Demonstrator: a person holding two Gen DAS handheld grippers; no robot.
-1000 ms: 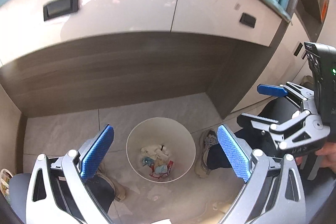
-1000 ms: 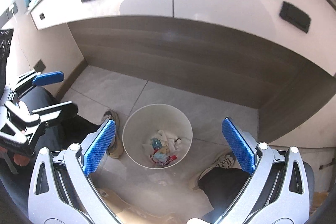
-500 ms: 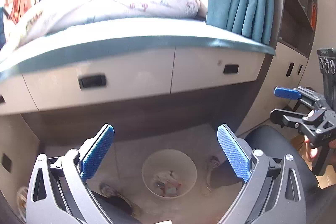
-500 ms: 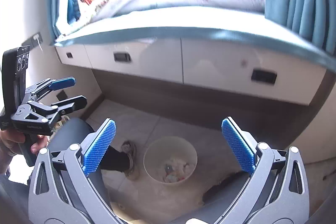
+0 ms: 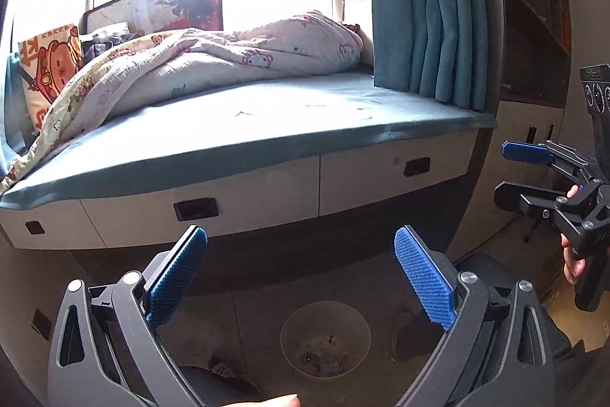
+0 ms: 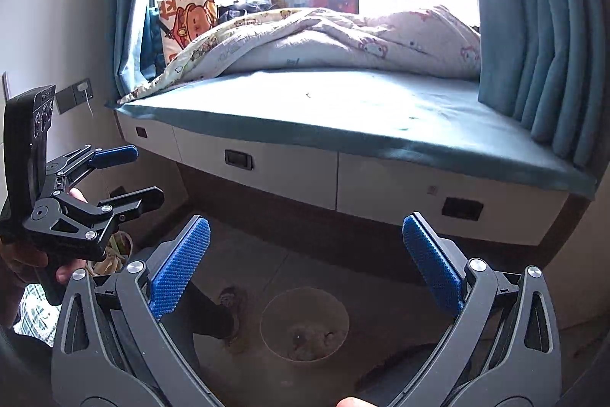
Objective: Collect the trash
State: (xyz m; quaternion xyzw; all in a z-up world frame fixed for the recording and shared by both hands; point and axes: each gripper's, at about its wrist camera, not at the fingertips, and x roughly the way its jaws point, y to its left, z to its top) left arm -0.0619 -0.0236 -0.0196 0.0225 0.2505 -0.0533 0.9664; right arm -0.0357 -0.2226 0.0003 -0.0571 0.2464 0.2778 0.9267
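A round white trash bin (image 5: 325, 338) stands on the tiled floor below me, with crumpled paper and wrappers (image 5: 320, 355) in it; it also shows in the right wrist view (image 6: 304, 323). My left gripper (image 5: 301, 277) is open and empty, held high above the bin. My right gripper (image 6: 305, 273) is open and empty too. Each gripper shows in the other's view: the right one at the right edge (image 5: 522, 174), the left one at the left edge (image 6: 129, 174). A few small specks (image 5: 316, 106) lie on the teal mattress (image 5: 267, 124).
A bed platform with white drawers (image 5: 392, 178) fills the middle. A rumpled quilt (image 5: 213, 63) and a cartoon pillow (image 5: 51, 63) lie at the back. Teal curtains (image 5: 427, 6) hang on the right. The person's shoes (image 6: 232, 311) stand beside the bin.
Both grippers have tilted up from looking straight down into the bin to looking across the bed. The bin has dropped to the bottom of both views. Both stayed open.
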